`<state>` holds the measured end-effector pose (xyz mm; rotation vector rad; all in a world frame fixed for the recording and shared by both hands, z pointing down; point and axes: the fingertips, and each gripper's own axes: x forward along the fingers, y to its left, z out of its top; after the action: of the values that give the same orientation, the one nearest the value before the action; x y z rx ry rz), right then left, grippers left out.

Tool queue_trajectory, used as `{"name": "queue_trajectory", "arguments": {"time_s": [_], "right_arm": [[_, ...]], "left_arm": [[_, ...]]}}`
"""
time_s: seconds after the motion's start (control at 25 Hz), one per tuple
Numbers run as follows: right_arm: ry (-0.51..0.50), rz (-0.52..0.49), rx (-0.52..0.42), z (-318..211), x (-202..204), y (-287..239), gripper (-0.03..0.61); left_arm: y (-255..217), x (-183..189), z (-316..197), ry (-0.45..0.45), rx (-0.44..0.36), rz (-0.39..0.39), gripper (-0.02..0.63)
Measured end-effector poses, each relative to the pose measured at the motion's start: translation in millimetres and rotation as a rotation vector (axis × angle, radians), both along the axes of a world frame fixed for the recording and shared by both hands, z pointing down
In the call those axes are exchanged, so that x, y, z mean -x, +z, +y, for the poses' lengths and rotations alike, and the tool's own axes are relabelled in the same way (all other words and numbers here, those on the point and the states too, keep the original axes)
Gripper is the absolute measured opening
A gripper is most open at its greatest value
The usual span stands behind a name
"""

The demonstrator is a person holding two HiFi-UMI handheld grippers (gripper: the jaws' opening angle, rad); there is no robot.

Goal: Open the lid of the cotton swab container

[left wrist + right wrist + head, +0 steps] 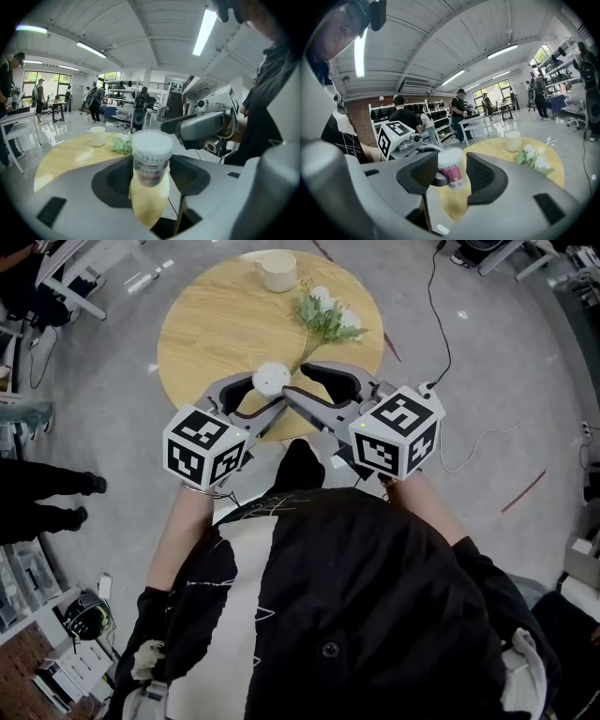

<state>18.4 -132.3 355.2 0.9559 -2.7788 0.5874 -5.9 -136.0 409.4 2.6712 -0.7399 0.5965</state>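
The cotton swab container (271,378) is a small clear tub with a white top and a red label, near the front edge of the round wooden table (206,324). My left gripper (267,390) comes in from the left with its jaws closed on the tub's sides. In the left gripper view the container (151,157) sits tight between the dark pads. My right gripper (295,381) reaches in from the right. In the right gripper view the container (451,166) stands between the jaws with a gap on each side. I cannot tell whether the lid is on.
A white cup (277,270) stands at the table's far edge, and a bunch of white flowers (326,317) lies right of centre. A black cable (441,324) runs over the floor to the right. People stand off to the left (47,493).
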Motion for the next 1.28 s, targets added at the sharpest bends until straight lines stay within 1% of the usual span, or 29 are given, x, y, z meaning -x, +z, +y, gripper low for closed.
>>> {"name": "queue_trajectory", "arguments": {"time_s": [0.16,0.28,0.36,0.6,0.76,0.88,1.0,1.08,1.2,1.28], "right_arm": [[-0.053,0.005,-0.018,11,7,1,0.230],[-0.083,0.010,-0.024,18,9,1,0.236],[-0.101,0.013,-0.032,23,9,1,0.238],[-0.142,0.008,-0.043,31,10,0,0.244],[-0.162,0.041,-0.063,37,15,3,0.255],[-0.170,0.068,-0.086,41,23,4,0.258],[-0.191,0.100,-0.130,45,29,2,0.255],[-0.204,0.103,-0.150,46,30,1,0.253],[-0.195,0.088,-0.129,46,30,0,0.252],[-0.183,0.075,-0.092,46,30,2,0.250]], "left_arm": [[-1,-5,14,0.073,0.023,0.019,0.255],[-4,-8,23,0.129,0.040,0.033,0.253],[-5,-9,27,0.150,0.037,0.025,0.253],[-7,-13,34,0.173,0.002,-0.025,0.253],[-6,-15,43,0.188,-0.005,-0.048,0.253],[-7,-11,50,0.196,0.002,-0.063,0.252],[-8,-8,55,0.201,0.023,-0.067,0.252],[-9,-7,56,0.201,0.035,-0.068,0.252],[-9,-7,57,0.202,0.044,-0.068,0.252],[-9,-5,57,0.198,0.026,-0.080,0.250]]}}
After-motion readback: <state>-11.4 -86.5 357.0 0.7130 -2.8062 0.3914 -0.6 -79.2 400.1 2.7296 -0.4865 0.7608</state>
